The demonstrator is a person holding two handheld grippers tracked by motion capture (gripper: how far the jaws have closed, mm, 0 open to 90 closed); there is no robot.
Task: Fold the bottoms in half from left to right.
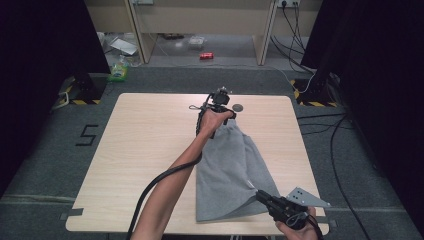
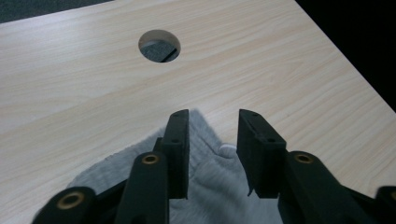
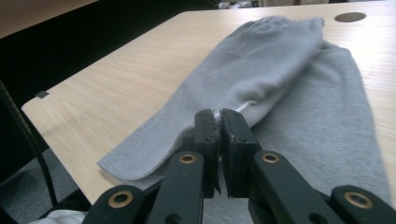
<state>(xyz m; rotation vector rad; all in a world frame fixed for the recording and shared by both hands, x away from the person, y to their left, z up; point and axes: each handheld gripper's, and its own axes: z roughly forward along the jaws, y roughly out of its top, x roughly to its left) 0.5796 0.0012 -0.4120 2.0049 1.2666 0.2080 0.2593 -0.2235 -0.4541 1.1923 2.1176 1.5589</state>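
Note:
A grey garment (image 1: 227,170) with an elastic waistband lies lengthwise on the pale wooden table (image 1: 145,150), folded over itself. At its far end, my left gripper (image 1: 226,115) stands open; in the left gripper view its jaws (image 2: 212,119) straddle the cloth's tip (image 2: 210,186) without pressing on it. At the near right, my right gripper (image 1: 259,192) is shut on the garment's edge. In the right gripper view its pads (image 3: 218,116) pinch a white-seamed fold of the grey cloth (image 3: 280,70).
A round cable hole (image 1: 238,107) sits in the table just beyond the left gripper, also seen as hole (image 2: 159,45) and hole (image 3: 350,17). On the floor beyond lie a red can (image 1: 206,56) and a green bottle (image 1: 118,72). Cables run along the right.

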